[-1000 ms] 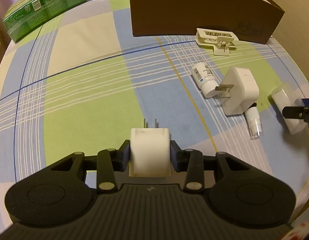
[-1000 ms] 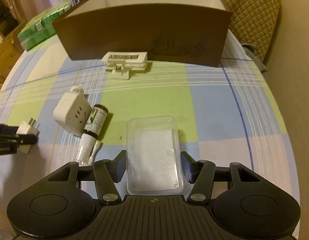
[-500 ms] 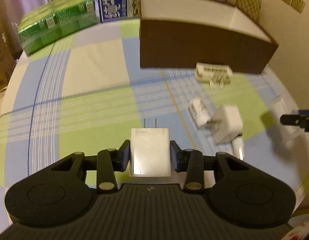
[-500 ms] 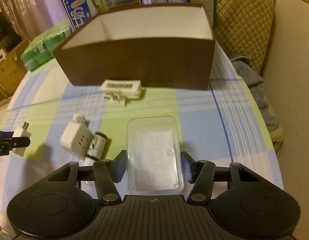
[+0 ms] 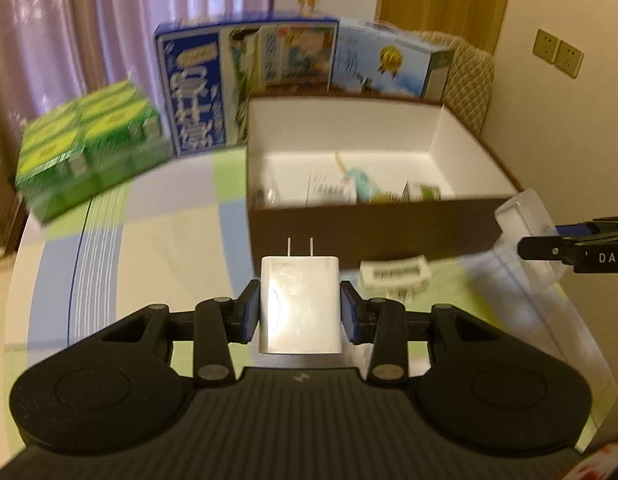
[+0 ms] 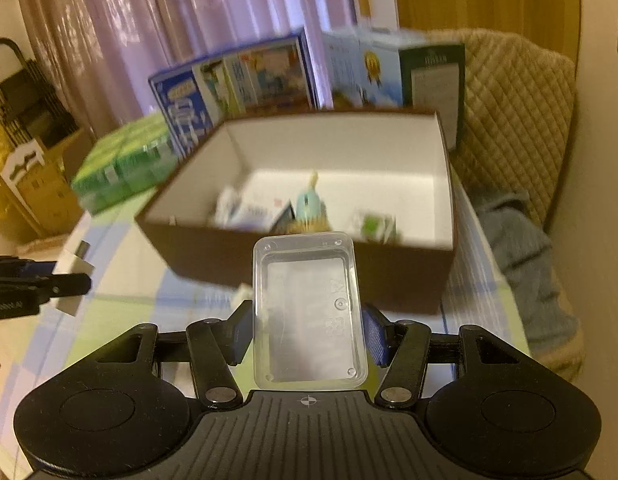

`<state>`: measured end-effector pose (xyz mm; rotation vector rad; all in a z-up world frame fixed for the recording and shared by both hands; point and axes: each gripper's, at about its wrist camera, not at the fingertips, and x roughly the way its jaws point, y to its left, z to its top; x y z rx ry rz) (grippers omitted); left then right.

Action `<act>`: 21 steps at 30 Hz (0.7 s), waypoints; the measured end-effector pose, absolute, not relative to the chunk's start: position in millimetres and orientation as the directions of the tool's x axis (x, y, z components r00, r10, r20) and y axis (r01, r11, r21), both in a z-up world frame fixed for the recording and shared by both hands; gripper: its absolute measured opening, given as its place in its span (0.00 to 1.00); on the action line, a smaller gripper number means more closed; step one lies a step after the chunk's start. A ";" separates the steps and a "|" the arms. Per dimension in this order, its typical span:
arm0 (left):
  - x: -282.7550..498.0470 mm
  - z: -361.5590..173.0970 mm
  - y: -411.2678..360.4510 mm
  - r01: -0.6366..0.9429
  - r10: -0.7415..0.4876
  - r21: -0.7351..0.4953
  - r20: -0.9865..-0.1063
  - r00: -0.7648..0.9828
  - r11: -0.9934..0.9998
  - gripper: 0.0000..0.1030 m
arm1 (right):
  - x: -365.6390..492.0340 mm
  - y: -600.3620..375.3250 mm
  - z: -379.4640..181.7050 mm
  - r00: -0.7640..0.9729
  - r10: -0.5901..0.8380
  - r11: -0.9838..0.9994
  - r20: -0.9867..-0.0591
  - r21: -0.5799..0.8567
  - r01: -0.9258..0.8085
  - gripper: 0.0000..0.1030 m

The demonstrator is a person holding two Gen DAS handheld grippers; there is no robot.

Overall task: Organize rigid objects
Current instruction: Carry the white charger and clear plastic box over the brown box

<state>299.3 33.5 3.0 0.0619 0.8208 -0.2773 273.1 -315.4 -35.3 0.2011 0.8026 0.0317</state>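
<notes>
My left gripper (image 5: pixel 300 312) is shut on a white plug charger (image 5: pixel 300 304) with its two prongs pointing forward, held above the table in front of the brown box (image 5: pixel 373 232). My right gripper (image 6: pixel 309 332) is shut on a clear plastic case (image 6: pixel 309 308), held above the table before the same box (image 6: pixel 309 264). The box is open, white inside, and holds several small items. Each gripper shows at the edge of the other's view, the right one (image 5: pixel 549 248) and the left one (image 6: pixel 69 280).
A white clip-like piece (image 5: pixel 393 278) lies on the checked tablecloth (image 5: pixel 121 264) just before the box. Green cartons (image 5: pixel 89 152) and blue printed boxes (image 5: pixel 245 76) stand behind. A quilted chair (image 6: pixel 513 120) is at the right. Curtains hang at the back.
Both grippers have risen and tilted up with their loads and come nearer the box. Its inside now shows. The adapters and bottles on the cloth have dropped out of view.
</notes>
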 end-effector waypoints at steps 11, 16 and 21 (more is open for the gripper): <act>382.9 30.1 1.9 0.303 -0.236 -0.020 -0.677 0.698 0.953 0.34 | 347.0 -342.2 1.2 0.763 0.088 0.984 -0.641 0.173 0.032 0.51; 418.8 27.1 -16.1 0.319 -0.231 0.003 -0.684 0.692 0.948 0.34 | 383.0 -354.6 -3.8 0.753 0.068 0.990 -0.655 0.136 0.029 0.51; 451.8 13.3 -34.1 0.342 -0.229 0.018 -0.710 0.666 0.940 0.34 | 414.9 -370.5 -20.6 0.729 0.048 0.993 -0.683 0.113 0.041 0.51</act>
